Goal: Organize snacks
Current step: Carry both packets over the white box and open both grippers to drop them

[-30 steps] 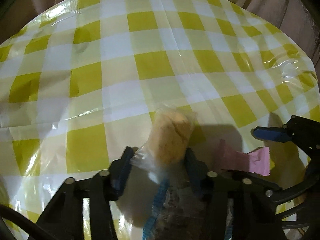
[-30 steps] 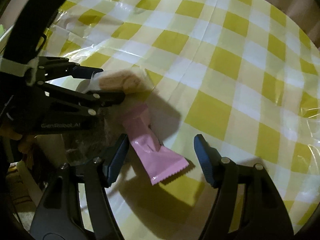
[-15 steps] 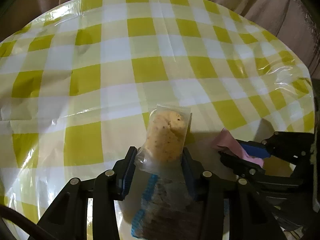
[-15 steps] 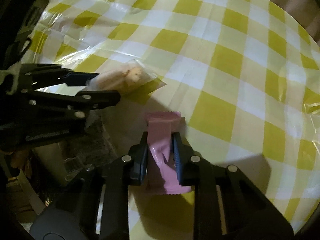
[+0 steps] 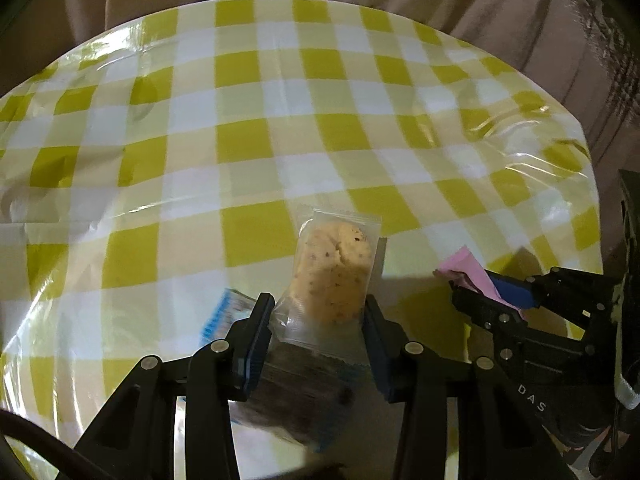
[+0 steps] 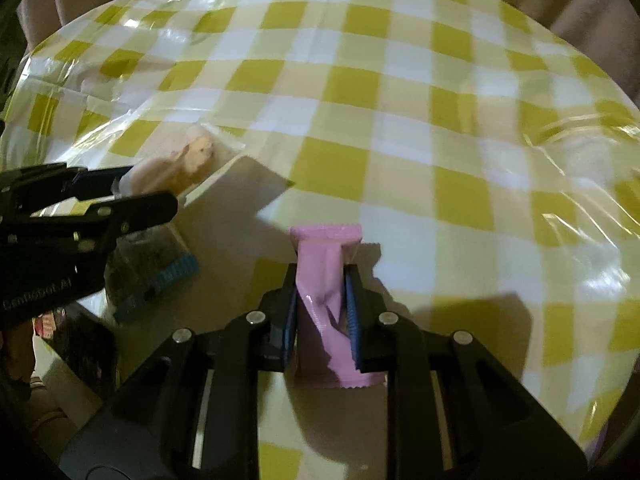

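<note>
**Both tools loaded, snacks lifted off the table**

The right tool (image 6: 321, 312) is clamped nearly closed on a pink wrapper (image 6: 326, 280); its jaws have just been closing, and the packet now sits pinched between the blue pads, creased and twisted where they bite. The left tool (image 5: 318, 334) stands about half open, its pads pressing the sides of a clear cookie packet (image 5: 332, 270) that sticks forward out of the jaws.

Both snacks look light and soft-skinned. The pink film crumples easily and is glossy, so a grip across its middle, as here, seems safer than one at the crimped end. The cookie is probably brittle: holding the loose plastic beside it or squeezing gently would spare it from cracking.

Beneath the left tool a dark snack bag with a blue edge (image 5: 224, 314) lies on the table (image 5: 280, 100), which wears a yellow-checked cover. Both tools tilt steeply downward over the near edge of the table, side by side, the right one just beside the left.
</note>
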Motion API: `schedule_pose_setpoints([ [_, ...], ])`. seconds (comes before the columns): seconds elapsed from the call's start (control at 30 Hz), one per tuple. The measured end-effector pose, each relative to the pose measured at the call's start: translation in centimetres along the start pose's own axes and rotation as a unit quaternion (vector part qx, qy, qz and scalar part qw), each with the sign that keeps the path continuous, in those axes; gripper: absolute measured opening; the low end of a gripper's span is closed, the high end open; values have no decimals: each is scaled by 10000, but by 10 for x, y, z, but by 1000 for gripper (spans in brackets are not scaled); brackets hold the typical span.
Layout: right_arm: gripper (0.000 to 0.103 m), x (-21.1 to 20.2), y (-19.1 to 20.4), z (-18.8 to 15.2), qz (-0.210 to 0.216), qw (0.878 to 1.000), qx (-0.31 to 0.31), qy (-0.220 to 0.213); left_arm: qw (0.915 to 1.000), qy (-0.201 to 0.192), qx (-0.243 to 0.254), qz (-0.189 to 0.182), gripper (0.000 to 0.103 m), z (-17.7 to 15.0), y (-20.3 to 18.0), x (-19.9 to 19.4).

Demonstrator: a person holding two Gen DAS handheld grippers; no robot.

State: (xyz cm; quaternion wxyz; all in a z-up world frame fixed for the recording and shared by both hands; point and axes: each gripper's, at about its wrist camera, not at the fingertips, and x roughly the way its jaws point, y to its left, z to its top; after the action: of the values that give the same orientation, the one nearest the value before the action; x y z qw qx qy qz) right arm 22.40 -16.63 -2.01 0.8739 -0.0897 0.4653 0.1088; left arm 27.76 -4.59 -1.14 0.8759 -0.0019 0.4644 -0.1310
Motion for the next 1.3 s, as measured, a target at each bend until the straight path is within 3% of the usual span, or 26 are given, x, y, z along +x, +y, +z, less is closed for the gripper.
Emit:
schedule_pose_setpoints([
  [0.73, 24, -76, -71, -86, -265, 9954, 909, -132, 9988, -24, 149, -458, 44, -54, -109, -53],
  [1.0, 24, -108, -113, -126, -461, 9896, 1343, -219, 9951, 84, 596, -779, 44, -70, -169, -62],
  [1.3, 24, -135, -178, -185, -826, 9774, 1942, -83, 9854, 271, 1204, -1174, 44, -78, -239, -65],
])
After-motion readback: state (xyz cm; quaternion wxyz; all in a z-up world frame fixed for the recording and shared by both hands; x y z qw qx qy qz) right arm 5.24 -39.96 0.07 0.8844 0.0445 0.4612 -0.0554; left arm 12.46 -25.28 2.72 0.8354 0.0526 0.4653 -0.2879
